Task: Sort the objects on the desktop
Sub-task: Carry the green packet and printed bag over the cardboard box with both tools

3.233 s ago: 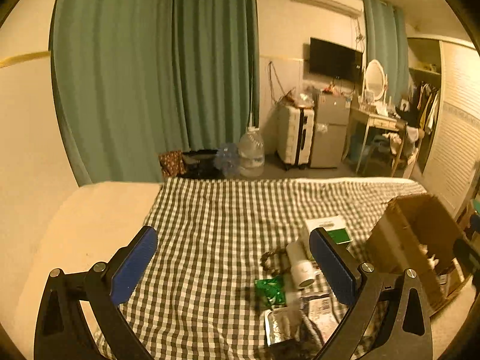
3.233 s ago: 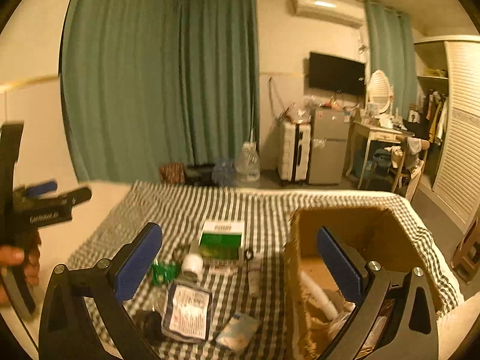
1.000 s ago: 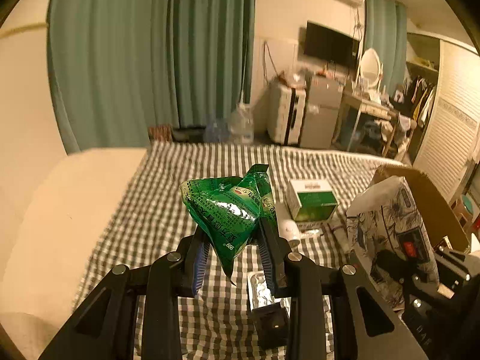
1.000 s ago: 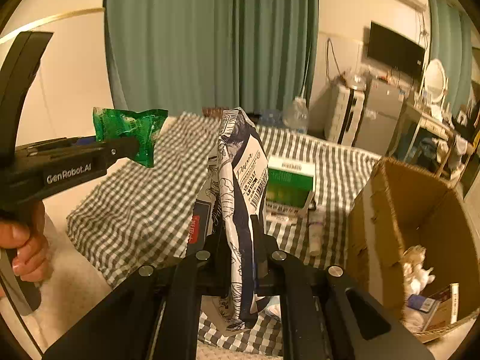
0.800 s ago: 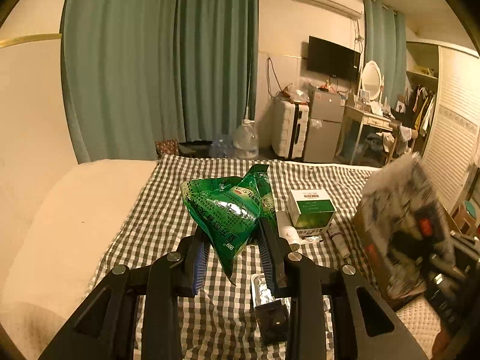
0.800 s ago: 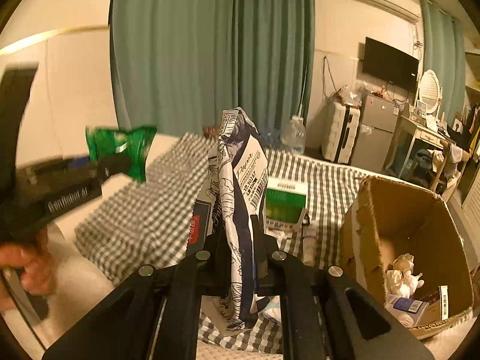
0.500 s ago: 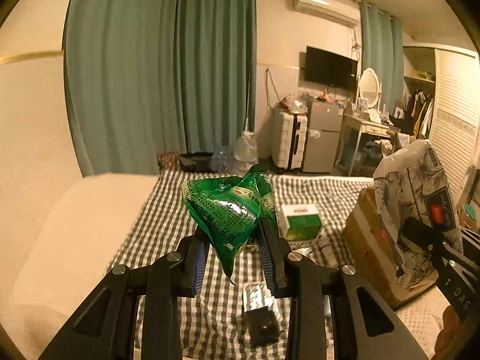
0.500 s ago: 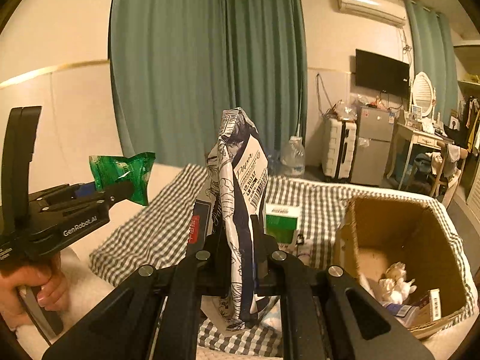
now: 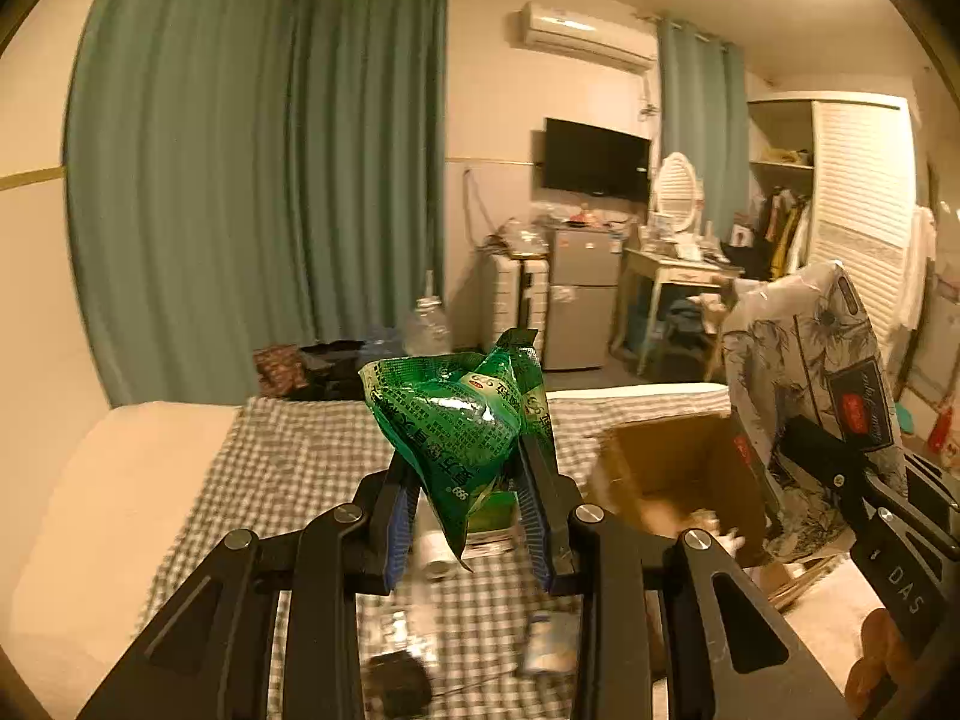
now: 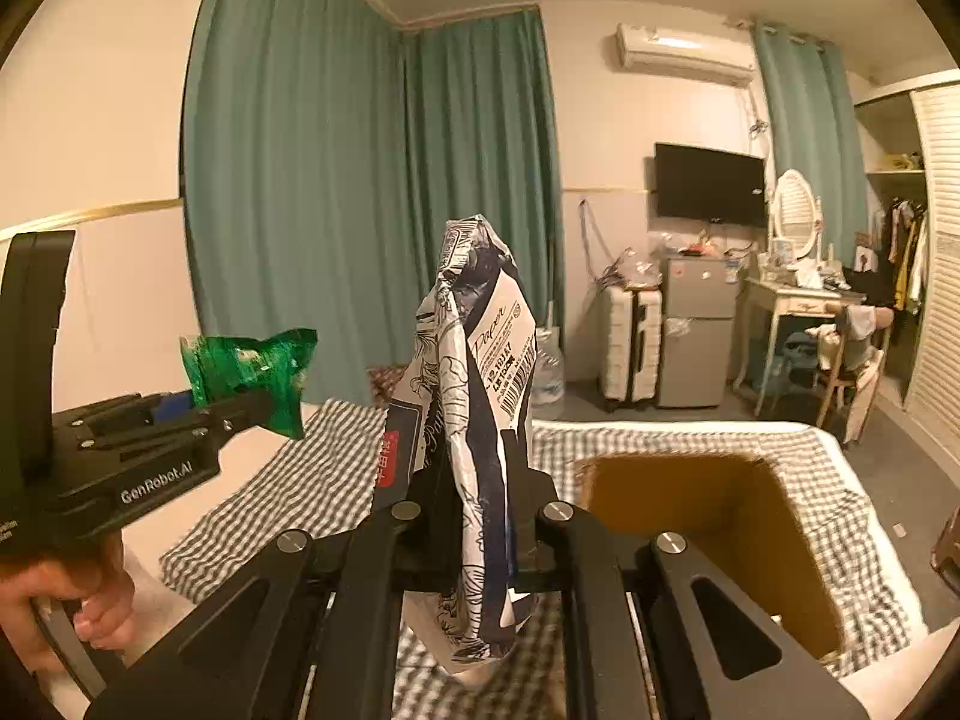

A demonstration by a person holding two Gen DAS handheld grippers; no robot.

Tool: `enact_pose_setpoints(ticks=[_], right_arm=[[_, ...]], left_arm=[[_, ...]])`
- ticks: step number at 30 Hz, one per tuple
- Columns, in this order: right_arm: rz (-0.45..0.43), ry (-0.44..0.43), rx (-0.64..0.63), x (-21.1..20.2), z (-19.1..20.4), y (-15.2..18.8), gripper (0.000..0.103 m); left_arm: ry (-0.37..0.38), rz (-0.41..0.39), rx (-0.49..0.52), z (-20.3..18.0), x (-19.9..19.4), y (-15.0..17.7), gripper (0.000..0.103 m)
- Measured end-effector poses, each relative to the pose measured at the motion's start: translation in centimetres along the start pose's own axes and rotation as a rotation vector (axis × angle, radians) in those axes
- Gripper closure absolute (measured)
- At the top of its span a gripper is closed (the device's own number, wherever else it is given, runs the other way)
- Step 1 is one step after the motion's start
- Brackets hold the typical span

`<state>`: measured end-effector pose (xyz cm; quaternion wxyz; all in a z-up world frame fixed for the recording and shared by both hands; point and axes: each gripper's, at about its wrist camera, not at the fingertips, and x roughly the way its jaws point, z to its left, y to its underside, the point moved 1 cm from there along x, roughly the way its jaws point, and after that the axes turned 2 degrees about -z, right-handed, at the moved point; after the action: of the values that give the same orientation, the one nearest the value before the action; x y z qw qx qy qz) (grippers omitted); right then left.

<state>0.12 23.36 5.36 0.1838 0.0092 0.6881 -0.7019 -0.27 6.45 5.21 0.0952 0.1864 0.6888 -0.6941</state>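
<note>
Above checked cloth: green packet pinched in left gripper, patterned pouch clamped in right gripper, both raised, likely bound for cardboard box at four o'clock.

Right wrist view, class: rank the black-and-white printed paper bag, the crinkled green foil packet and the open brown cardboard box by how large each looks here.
1. Black-and-white printed paper bag, though nearness to the camera inflates it.
2. Open brown cardboard box, close behind; ranking against the bag is unsure.
3. Crinkled green foil packet, clearly smallest.
</note>
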Motion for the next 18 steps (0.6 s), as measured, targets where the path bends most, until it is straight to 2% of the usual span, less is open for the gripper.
enact_pose_setpoints(ticks=[10,18], right_arm=[[-0.032,0.085,0.044,-2.6,-6.8,-1.2,0.094],[-0.004,0.141,0.098,-3.0,-12.4,0.1,0.094]], left_arm=[[0.102,0.020,0.021,-7.2,2.4,-1.7,0.071],[0.176,0.069,0.059,-13.4,6.3,-1.0,0.071]])
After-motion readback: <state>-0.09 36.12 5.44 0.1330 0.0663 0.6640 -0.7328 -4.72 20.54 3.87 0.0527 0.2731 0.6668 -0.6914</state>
